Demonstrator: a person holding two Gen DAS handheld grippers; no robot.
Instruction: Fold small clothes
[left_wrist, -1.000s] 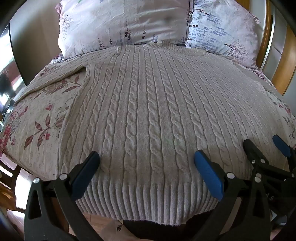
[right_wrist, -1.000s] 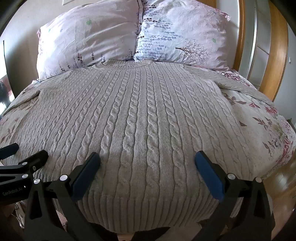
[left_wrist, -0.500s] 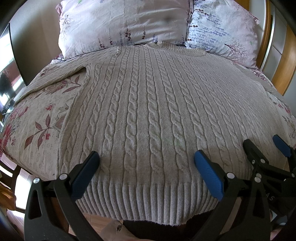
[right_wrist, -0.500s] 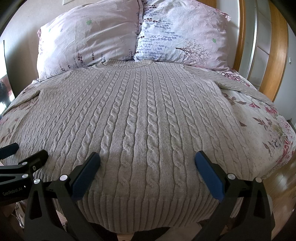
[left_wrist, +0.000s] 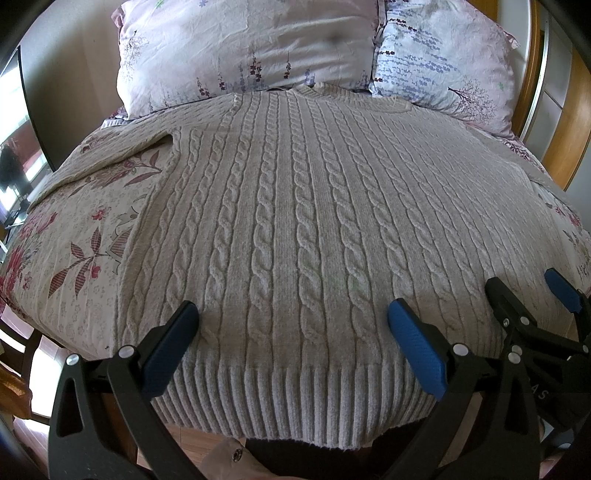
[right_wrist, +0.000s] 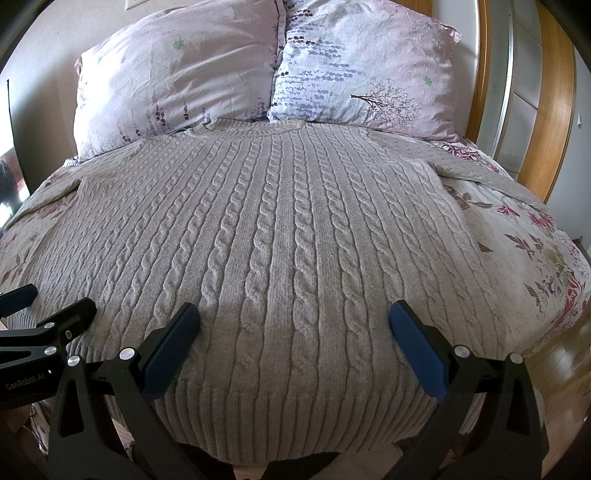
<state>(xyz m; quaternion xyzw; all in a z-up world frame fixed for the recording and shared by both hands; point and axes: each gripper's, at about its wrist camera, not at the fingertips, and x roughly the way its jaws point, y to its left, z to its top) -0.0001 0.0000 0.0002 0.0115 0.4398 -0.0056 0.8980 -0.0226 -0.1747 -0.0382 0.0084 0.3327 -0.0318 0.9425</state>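
A grey cable-knit sweater (left_wrist: 295, 221) lies flat on the bed, neck toward the pillows, ribbed hem (left_wrist: 295, 402) hanging over the near edge. It also fills the right wrist view (right_wrist: 288, 240). My left gripper (left_wrist: 291, 321) is open and empty, hovering over the hem left of centre. My right gripper (right_wrist: 293, 321) is open and empty over the hem to the right. The right gripper also shows at the right edge of the left wrist view (left_wrist: 528, 291), and the left gripper at the left edge of the right wrist view (right_wrist: 48, 302).
Two floral pillows (right_wrist: 177, 77) (right_wrist: 365, 74) lean at the head of the bed against a wooden headboard (right_wrist: 554, 110). A floral bedsheet (left_wrist: 74, 229) (right_wrist: 535, 258) shows on both sides of the sweater. Wooden floor (right_wrist: 561, 369) lies to the right.
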